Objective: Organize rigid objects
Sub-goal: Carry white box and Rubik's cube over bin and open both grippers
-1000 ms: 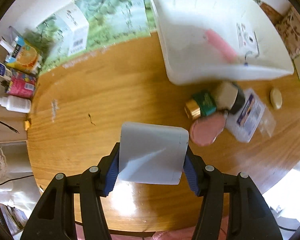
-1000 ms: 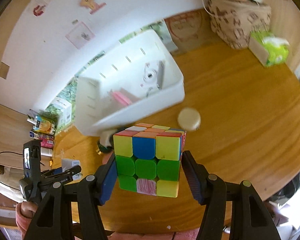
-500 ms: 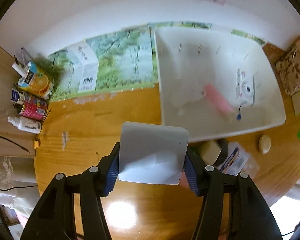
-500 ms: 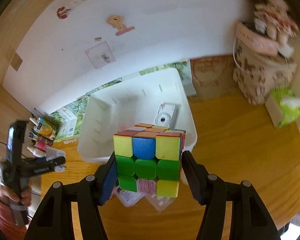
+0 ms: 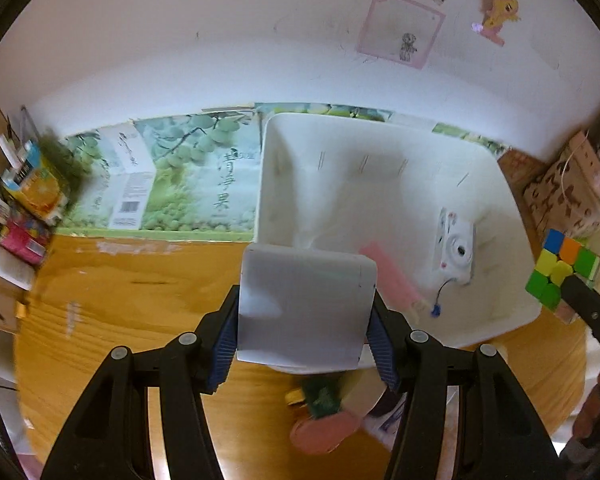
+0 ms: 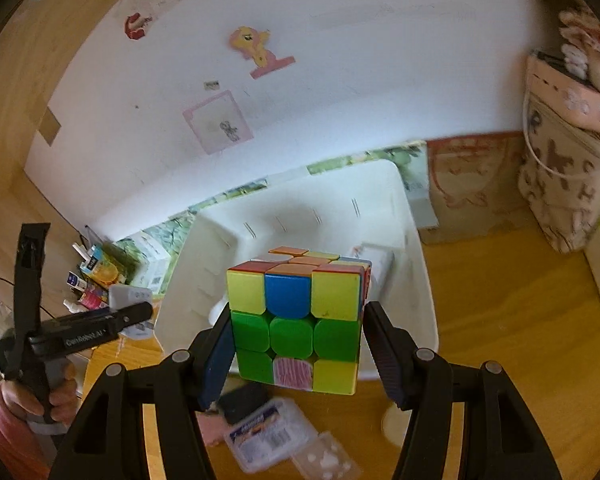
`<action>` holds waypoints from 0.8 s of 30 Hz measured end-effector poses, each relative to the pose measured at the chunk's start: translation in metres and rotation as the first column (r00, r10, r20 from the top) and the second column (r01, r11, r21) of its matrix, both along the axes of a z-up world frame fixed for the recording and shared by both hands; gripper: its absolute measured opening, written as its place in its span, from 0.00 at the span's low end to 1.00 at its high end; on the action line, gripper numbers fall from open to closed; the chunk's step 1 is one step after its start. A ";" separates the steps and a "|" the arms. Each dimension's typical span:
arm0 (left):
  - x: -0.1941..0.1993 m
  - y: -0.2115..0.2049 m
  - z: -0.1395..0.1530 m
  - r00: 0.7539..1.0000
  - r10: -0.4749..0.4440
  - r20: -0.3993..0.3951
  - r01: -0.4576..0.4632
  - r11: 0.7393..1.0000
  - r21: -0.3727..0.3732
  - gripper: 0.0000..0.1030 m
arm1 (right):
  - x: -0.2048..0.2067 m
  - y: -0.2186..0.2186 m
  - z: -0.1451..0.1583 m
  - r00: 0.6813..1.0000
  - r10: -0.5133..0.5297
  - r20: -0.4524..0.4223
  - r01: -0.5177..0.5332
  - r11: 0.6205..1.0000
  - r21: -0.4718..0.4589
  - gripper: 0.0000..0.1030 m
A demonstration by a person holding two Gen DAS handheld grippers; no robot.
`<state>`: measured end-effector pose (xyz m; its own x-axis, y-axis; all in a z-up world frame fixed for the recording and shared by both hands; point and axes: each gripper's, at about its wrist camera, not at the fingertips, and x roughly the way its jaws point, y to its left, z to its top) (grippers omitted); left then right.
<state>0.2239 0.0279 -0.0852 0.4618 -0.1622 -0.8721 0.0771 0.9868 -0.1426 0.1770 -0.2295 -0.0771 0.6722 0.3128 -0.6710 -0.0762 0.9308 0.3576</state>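
the left gripper pinches a flat white rectangular plastic box between its blue-padded fingers, the pads pressed on the box's two side edges, and the box is carried in the air in front of the near left corner of the large white plastic bin. the right gripper clamps a multicoloured puzzle cube the same way, its pads on the cube's left and right faces (the face toward the camera shows a yellow, blue, yellow top row and green below). the cube hangs above the bin's near rim.

inside the bin lie a small white toy camera and a pink bar-shaped object, well apart from the far wall. on the round wooden table just in front of the bin sit a clear plastic case with a blue label, a pink round compact, a dark green item with a gold end (blurred) and a small cream disc. a carton with green fruit printed on it leans against the wall beside the bin. from the right wrist view the left gripper is at the far left edge of the frame, held by a hand.
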 end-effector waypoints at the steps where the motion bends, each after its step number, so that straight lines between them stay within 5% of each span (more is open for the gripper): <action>1: 0.001 0.000 -0.002 1.000 0.007 0.005 -0.007 1.000 -0.016 0.59 | 0.002 0.001 -0.001 1.000 0.008 0.018 -0.008 1.000 -0.017 0.61; 12: 0.013 -0.016 -0.004 0.990 0.014 0.142 -0.012 1.000 -0.018 0.59 | 0.017 0.019 -0.014 0.978 0.119 0.171 -0.087 0.978 -0.188 0.61; 24: 0.019 -0.030 0.012 0.972 -0.021 0.235 0.013 0.999 0.037 0.59 | 0.018 0.010 -0.012 0.964 0.090 0.249 -0.079 0.996 -0.050 0.61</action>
<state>0.2425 -0.0022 -0.0732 0.6522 -0.1434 -0.7444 0.1214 0.9890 -0.0841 0.1951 -0.2198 -0.0891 0.7927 0.3524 -0.4974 -0.2377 0.9301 0.2801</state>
